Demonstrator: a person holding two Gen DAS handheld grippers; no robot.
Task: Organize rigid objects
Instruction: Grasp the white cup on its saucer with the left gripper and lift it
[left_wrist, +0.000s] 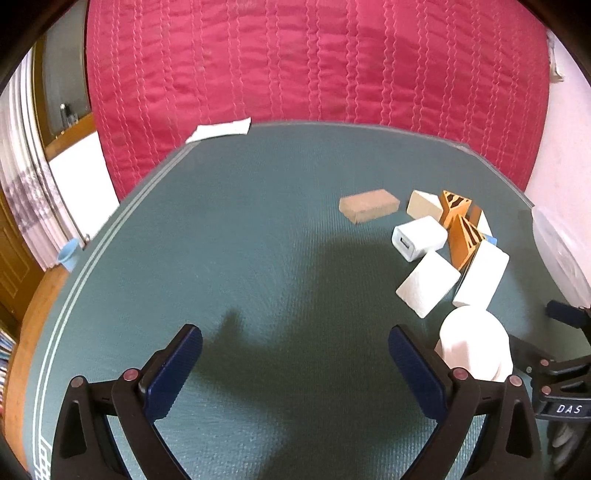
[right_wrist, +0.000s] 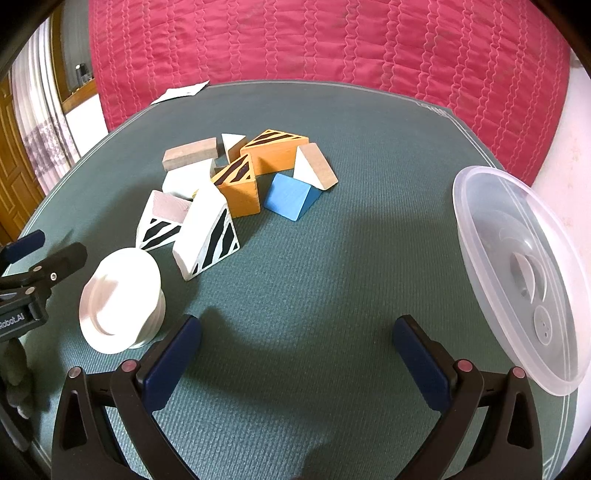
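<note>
A heap of wooden blocks lies on the green mat (right_wrist: 332, 258): two orange striped wedges (right_wrist: 275, 149), white zebra-striped wedges (right_wrist: 208, 236), a blue wedge (right_wrist: 290, 197) and a brown brick (right_wrist: 190, 153). In the left wrist view the same heap sits at the right, with the brown brick (left_wrist: 369, 205) and a white USB charger (left_wrist: 419, 238). A white round lid-like piece (right_wrist: 120, 299) lies near the heap. My right gripper (right_wrist: 297, 349) is open over bare mat. My left gripper (left_wrist: 295, 358) is open too, left of the white round piece (left_wrist: 474, 347).
A clear plastic container (right_wrist: 524, 273) stands tilted at the mat's right edge. A red quilted cover (right_wrist: 314, 44) rises behind the table. A white paper (left_wrist: 221, 129) lies at the far edge, and a small blue cup (left_wrist: 70, 253) sits off the left side.
</note>
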